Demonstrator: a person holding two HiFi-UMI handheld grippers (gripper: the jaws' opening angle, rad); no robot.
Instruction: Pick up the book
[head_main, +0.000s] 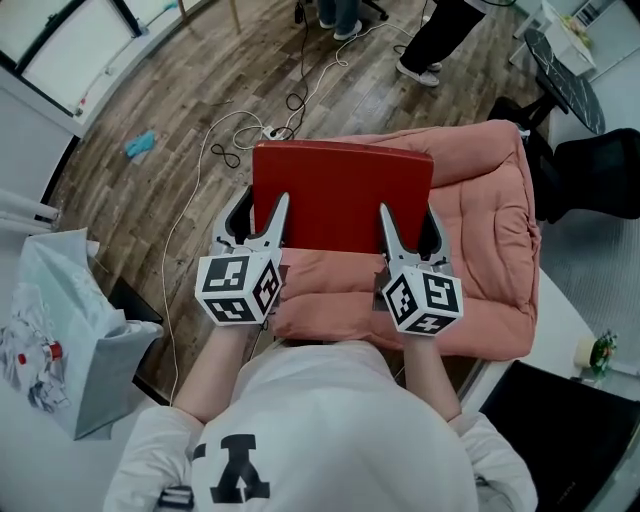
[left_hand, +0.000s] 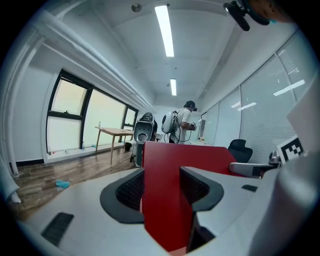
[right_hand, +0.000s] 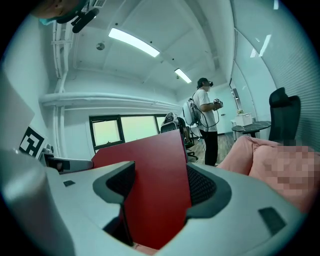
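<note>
Both tongs are on it. My left gripper has its jaws clamped across the left edge of the red book. My right gripper is pinching the right edge the same way, jaws fairly wide since the book fills the gap. The book hangs roughly flat between them over the pink cushion and looks lifted clear of it, though I can't see the underside. So the pick-up looks basically done, I'd say; what's left is holding it level and steady.

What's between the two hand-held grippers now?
Head view: the red book spans from left hand-held gripper to right hand-held gripper, above the pink cushion.
</note>
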